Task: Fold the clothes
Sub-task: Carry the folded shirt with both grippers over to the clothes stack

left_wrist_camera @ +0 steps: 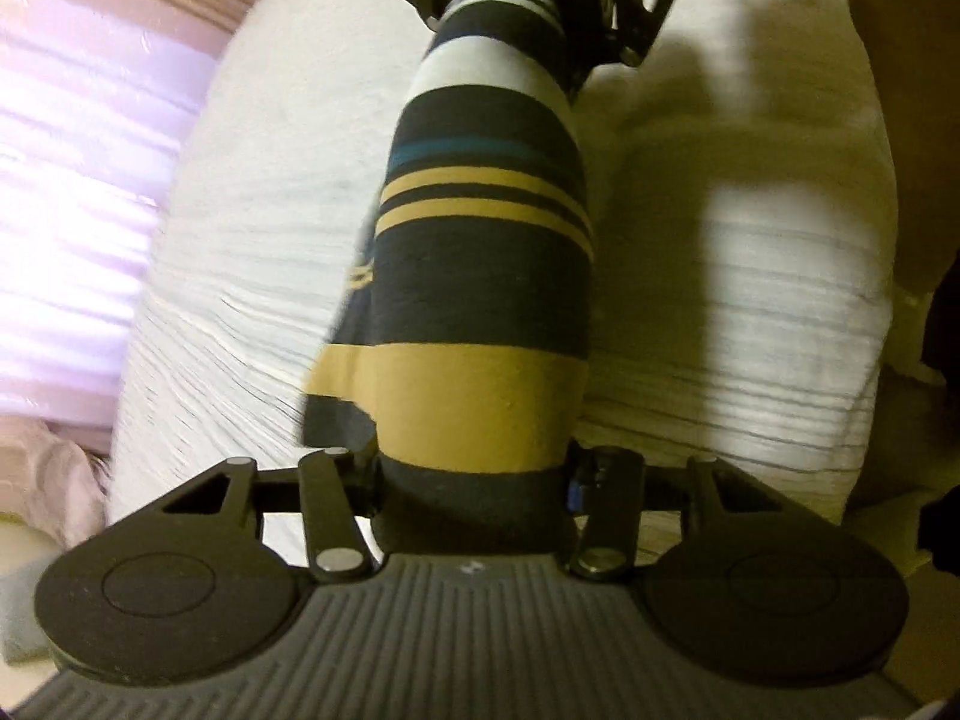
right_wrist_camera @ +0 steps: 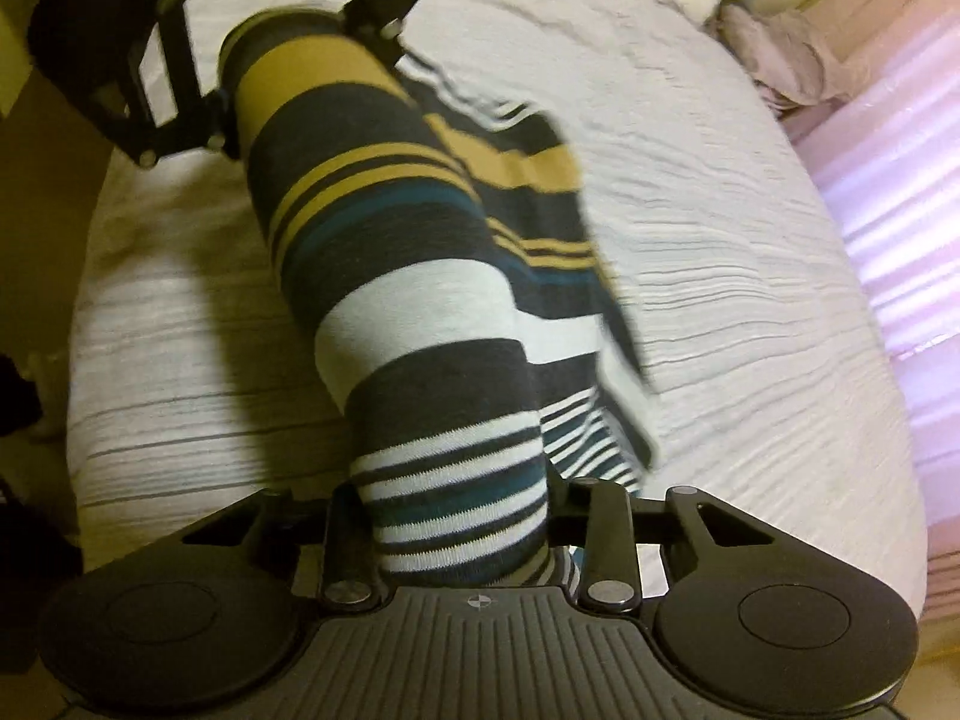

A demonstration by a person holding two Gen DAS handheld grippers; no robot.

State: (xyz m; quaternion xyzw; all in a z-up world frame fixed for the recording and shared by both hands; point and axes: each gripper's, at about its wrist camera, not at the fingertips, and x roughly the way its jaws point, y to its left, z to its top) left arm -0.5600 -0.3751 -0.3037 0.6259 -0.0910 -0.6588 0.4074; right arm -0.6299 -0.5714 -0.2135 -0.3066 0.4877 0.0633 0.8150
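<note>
A striped garment (left_wrist_camera: 486, 276), dark navy with mustard, teal and white bands, hangs stretched between my two grippers above a white ribbed bed cover (left_wrist_camera: 240, 312). My left gripper (left_wrist_camera: 474, 504) is shut on its mustard and navy end. My right gripper (right_wrist_camera: 462, 540) is shut on the end with thin white and teal stripes. In the left wrist view the right gripper (left_wrist_camera: 540, 6) shows at the top, on the far end. In the right wrist view the left gripper (right_wrist_camera: 240, 84) shows at the upper left on the garment (right_wrist_camera: 390, 276). A loose fold hangs to one side.
The white bed cover (right_wrist_camera: 720, 300) spreads under the garment. A pink and lilac striped surface (left_wrist_camera: 78, 180) lies at the left in the left wrist view and at the right (right_wrist_camera: 888, 240) in the right wrist view. Crumpled pink fabric (right_wrist_camera: 774, 54) lies at the cover's far corner.
</note>
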